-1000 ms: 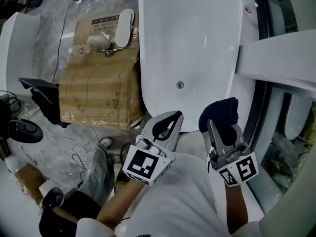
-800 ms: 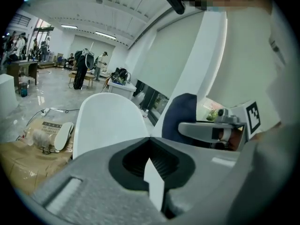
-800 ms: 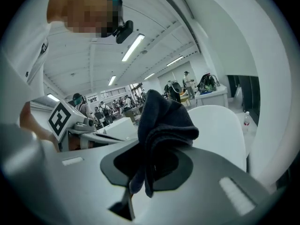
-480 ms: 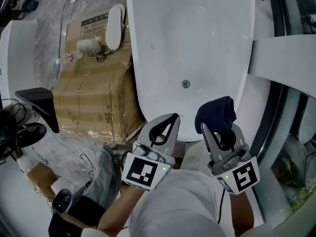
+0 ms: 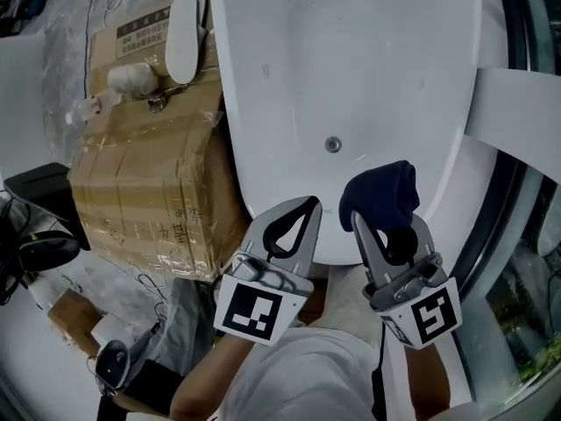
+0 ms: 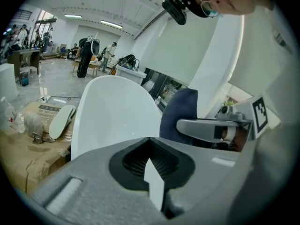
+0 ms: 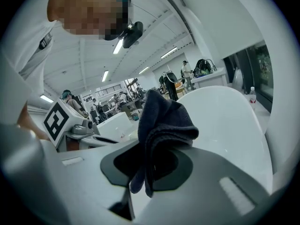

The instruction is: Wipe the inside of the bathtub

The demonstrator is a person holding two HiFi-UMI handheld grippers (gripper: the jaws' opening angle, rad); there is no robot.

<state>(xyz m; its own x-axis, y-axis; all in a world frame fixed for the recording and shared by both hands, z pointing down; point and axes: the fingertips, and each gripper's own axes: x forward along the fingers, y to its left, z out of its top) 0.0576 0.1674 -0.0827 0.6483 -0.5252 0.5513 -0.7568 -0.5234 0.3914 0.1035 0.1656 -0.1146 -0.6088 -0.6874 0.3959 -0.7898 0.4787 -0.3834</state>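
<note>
The white bathtub (image 5: 351, 60) fills the upper middle of the head view, its drain (image 5: 333, 144) near the close end. My right gripper (image 5: 387, 222) is shut on a dark blue cloth (image 5: 381, 191), which bunches above the jaws and hangs over the tub's near rim. In the right gripper view the cloth (image 7: 164, 121) stands up from between the jaws, with the tub (image 7: 225, 121) beyond it. My left gripper (image 5: 311, 203) is shut with nothing in it, its tip at the near rim. The left gripper view shows the tub (image 6: 112, 111) ahead and the cloth (image 6: 180, 114) to the right.
A taped cardboard box (image 5: 149, 174) stands against the tub's left side, with a white slipper-shaped object (image 5: 182, 35) and a pale bundle (image 5: 130, 77) on top. A white panel (image 5: 517, 103) and dark glass border the tub's right side. Cables and small devices lie on the floor at lower left.
The tub has slid lower and grown larger in the head view. Both grippers now sit at its near rim, the cloth over the rim. Neither gripper's grip changed.
</note>
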